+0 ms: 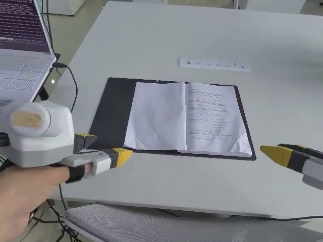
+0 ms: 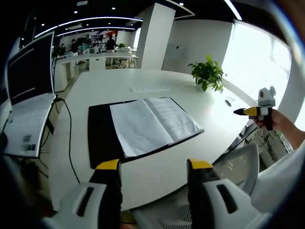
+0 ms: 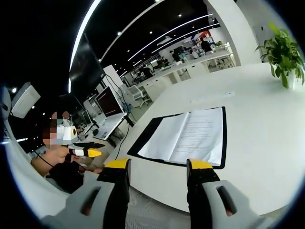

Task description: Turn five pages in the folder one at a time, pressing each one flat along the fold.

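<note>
In the head view I count one folder lying open on the table, two leaves showing and their print too fine to read. One laptop and the right gripper are cut off at the edges. The left gripper hovers near the folder's corner. In the left gripper view the jaws stand wide and empty, with the folder ahead. In the right gripper view they are wide too, with nothing between.

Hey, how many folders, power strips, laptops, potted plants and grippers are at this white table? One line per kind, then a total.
Folder: 1
Power strip: 1
Laptop: 1
Potted plant: 1
Grippers: 2, the left gripper and the right gripper
Total: 6
</note>
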`<state>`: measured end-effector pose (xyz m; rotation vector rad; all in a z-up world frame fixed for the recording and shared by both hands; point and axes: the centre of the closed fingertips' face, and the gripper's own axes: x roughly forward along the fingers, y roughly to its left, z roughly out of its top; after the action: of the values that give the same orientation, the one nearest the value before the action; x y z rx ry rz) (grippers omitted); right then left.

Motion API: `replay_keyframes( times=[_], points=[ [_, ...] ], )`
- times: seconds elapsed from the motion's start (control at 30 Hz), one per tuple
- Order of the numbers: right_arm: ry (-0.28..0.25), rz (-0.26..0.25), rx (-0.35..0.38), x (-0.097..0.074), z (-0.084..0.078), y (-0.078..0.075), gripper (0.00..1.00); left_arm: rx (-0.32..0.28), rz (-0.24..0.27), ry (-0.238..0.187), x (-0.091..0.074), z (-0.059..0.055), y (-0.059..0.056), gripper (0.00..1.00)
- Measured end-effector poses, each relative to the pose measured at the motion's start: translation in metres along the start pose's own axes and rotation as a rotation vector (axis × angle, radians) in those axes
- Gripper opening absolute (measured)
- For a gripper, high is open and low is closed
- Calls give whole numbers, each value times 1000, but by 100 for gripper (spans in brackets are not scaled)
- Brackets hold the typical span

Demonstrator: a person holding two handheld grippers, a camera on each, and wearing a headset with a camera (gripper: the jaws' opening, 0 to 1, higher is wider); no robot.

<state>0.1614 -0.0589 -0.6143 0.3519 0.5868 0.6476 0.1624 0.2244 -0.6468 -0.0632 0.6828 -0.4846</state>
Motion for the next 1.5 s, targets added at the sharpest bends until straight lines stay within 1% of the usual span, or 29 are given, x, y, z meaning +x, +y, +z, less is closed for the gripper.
replay_keyframes(
  times=[0.03,0.1,0.2,0.3,0.47,0.57,0.63,0.73,0.8,0.83,0.87,0.9,0.93,1.0,1.03,1.07,1.1,1.13,1.17,1.2,1.23,1.27,1.33,1.37,1.43,1.5],
  points=[
    [1,-8,-5,-1,1,-1,45,19,3,4,0,1,0,54],
    [3,-18,-14,-1,3,-4,45,45,8,27,1,0,-3,54],
    [24,-25,-29,0,-1,-8,44,74,3,26,6,2,-8,55],
    [34,-32,-39,2,-4,-14,43,100,6,42,14,0,-11,55],
    [44,-42,-30,5,-8,-26,43,106,-10,49,31,-1,-19,54],
    [48,-51,-23,6,-10,-34,43,111,-15,41,41,1,-23,54],
    [47,-53,-10,8,-11,-39,42,113,-25,32,51,2,-28,53],
    [39,-57,11,10,-13,-45,42,124,-46,8,69,7,-36,52],
    [25,-60,27,12,-14,-49,41,138,-71,-6,88,11,-47,52],
    [16,-59,33,13,-14,-51,41,148,-82,-13,96,12,-51,52],
    [12,-61,43,14,-15,-53,41,148,-96,-8,107,13,-58,52],
    [12,-65,58,15,-17,-55,41,166,-116,-10,115,13,-64,52],
    [4,-65,64,16,-18,-58,41,176,-119,-15,127,14,-69,53],
    [1,-71,96,18,-21,-63,41,194,-135,0,142,12,-78,53],
    [-2,-70,93,19,-22,-64,41,205,-145,-5,152,12,-80,53],
    [-6,-72,94,20,-23,-66,41,208,-147,-1,160,12,-83,52],
    [-1,-84,106,21,-26,-70,41,217,-159,8,171,11,-90,52],
    [-4,-84,106,22,-28,-72,41,250,-169,11,182,10,-97,52],
    [-14,-89,110,23,-28,-74,41,254,-166,17,189,9,-99,52],
    [-13,-97,122,24,-29,-77,41,265,-170,17,196,9,-103,52],
    [-10,-101,130,25,-31,-79,41,284,-178,24,203,7,-107,53],
    [-21,-102,127,26,-31,-81,41,287,-175,36,212,6,-110,53],
    [-22,-112,139,29,-32,-85,40,299,-186,26,227,7,-117,52],
    [-27,-108,139,31,-32,-86,40,304,-185,32,234,7,-120,52],
    [-27,-109,150,35,-33,-88,40,303,-189,21,241,10,-125,52],
    [-29,-106,148,38,-33,-90,40,310,-188,14,251,10,-129,52]
  ],
)
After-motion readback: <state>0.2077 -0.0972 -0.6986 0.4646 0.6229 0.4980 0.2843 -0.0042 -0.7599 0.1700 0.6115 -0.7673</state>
